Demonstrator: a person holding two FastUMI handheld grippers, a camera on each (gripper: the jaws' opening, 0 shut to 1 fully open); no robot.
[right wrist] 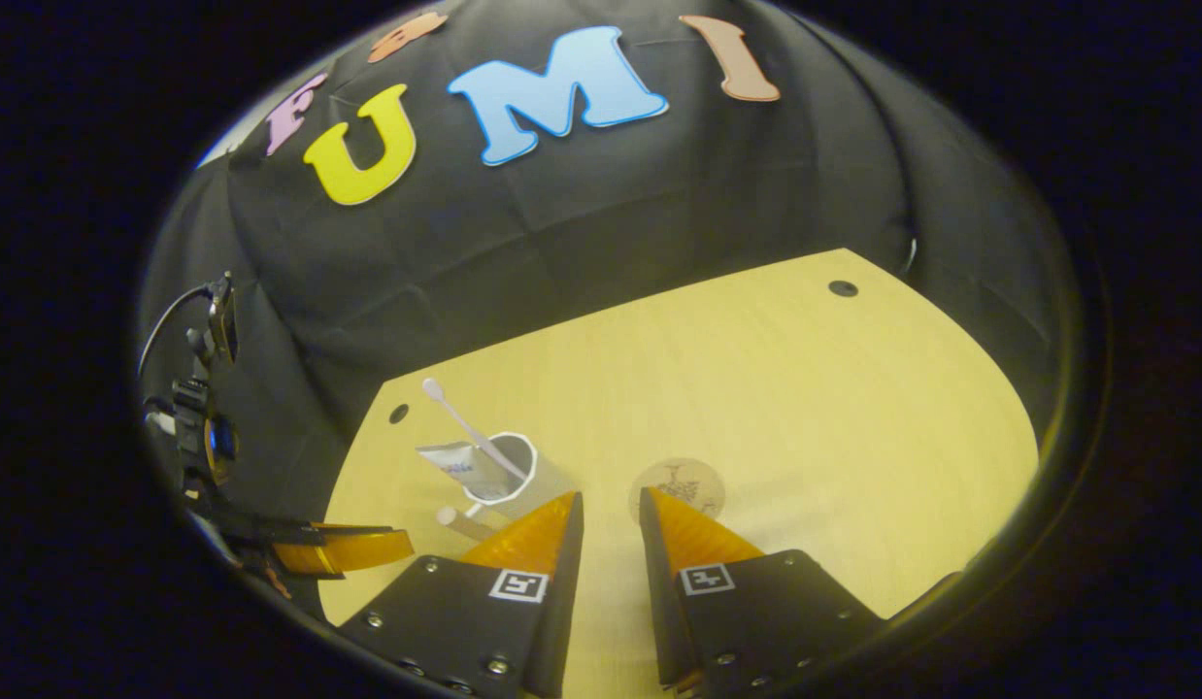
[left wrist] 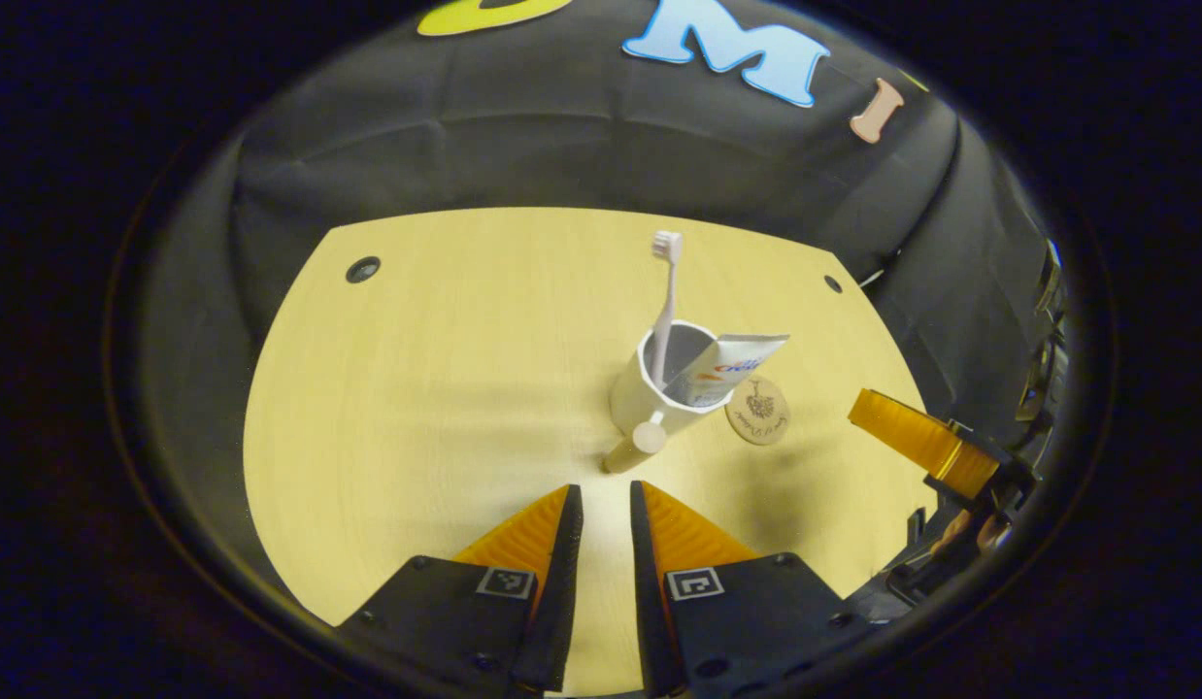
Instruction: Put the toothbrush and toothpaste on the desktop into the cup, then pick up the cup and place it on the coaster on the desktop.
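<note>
Pale yellow wood-grain tabletop (left wrist: 446, 388), two small dark round holes near its far edge. White faceted cup (left wrist: 632, 393), grey inside. Pale pink toothbrush (left wrist: 665, 301) with white bristles. White toothpaste tube (left wrist: 727, 369), red and blue print. Round tan wooden coaster (left wrist: 758, 412) with a dark engraved motif. Grippers' black mounts carry black-and-white square markers.

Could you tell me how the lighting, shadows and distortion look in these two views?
Left gripper view: dim warm light, the cup throws a soft shadow leftward over the table, whose edges bow from fisheye; focus is fair. Right gripper view: equally dim, the table's far edge curves, the coaster looks faint, and no glare shows.
</note>
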